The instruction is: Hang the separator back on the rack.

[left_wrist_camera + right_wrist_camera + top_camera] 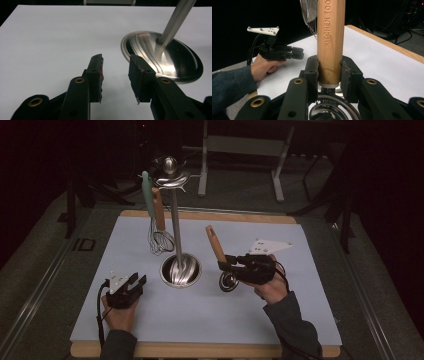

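In the middle right of the high view, my right gripper (227,266) is clenched on a kitchen utensil (216,243) with a pale wooden handle. The handle slants up and to the left, and a round metal head (228,282) rests on the white mat (280,320) just below the jaws. In the right gripper view the handle (330,42) stands upright at centre with both pads pressed against its sides, and the words "KITCHEN TOO" run along it before the top edge cuts them off. The metal head (329,110) is cut off at the bottom edge, so I cannot tell what kind of tool it is.

My left gripper (131,285) sits at lower left, released, with nothing between the jaws (115,75). Just beyond it is the round steel base (162,57) of a utensil stand (175,220). A whisk (159,227) hangs at upper left, its wires hard to make out against the dark.
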